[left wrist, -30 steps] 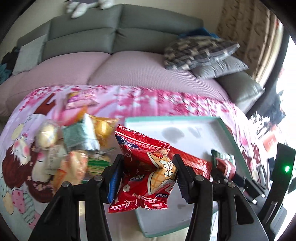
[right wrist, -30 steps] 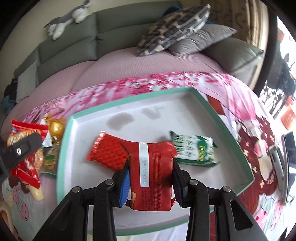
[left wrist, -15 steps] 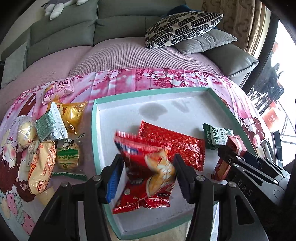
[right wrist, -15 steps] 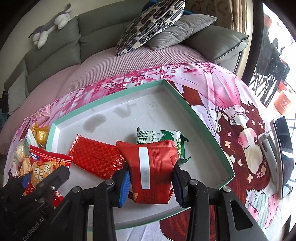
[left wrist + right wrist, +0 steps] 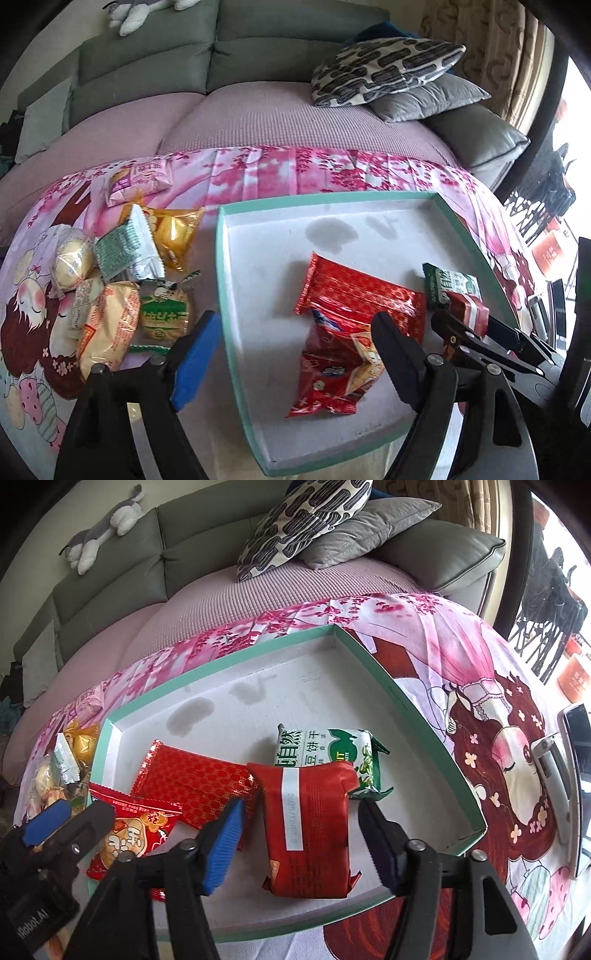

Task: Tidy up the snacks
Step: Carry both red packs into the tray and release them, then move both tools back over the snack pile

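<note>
Both tools are letting go over the teal-rimmed tray (image 5: 417, 716): the left gripper (image 5: 291, 354) has its jaws opening wide, with the crinkled red snack bag (image 5: 336, 369) lying loose on the tray floor between them, and the right gripper (image 5: 303, 830) is opening too, its pads clear of the dark red packet (image 5: 310, 830) that rests flat near the tray's near edge. Just beyond that packet lies a green-and-white biscuit pack (image 5: 325, 753), and to its left a long red patterned wrapper (image 5: 192, 786). All look light, soft and crackly, with slippery film and probably brittle contents, so a gentle pinch across the middle or a sealed end seems wisest. The dark red packet's white strip carries a date beginning 2025; the biscuit pack shows large Chinese characters. More snacks (image 5: 125, 280) wait on the pink cloth, left of the tray.
</note>
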Demonstrator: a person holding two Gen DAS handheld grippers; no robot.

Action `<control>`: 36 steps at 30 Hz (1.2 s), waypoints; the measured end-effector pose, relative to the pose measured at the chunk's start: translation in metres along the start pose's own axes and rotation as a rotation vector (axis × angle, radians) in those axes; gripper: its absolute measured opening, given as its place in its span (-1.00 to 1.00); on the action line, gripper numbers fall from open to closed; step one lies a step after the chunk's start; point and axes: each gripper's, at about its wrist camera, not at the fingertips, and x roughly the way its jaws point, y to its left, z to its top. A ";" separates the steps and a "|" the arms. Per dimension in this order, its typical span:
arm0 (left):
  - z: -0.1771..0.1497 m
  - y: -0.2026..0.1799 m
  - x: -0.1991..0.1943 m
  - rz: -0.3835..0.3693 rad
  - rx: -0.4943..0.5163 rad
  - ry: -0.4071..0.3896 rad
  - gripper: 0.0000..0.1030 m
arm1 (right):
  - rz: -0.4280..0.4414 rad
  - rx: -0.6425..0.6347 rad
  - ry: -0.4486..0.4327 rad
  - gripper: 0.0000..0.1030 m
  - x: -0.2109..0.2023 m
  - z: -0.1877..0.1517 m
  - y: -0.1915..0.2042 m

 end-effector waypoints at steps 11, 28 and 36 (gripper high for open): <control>0.004 0.030 0.001 0.095 -0.087 -0.034 0.83 | 0.033 -0.015 -0.040 1.00 -0.002 0.000 0.005; 0.009 0.099 -0.025 0.257 -0.165 -0.051 0.94 | 0.125 -0.170 -0.170 1.00 -0.037 -0.004 0.082; 0.008 0.137 -0.042 0.285 -0.242 -0.054 0.94 | 0.177 -0.271 -0.171 1.00 -0.047 -0.018 0.131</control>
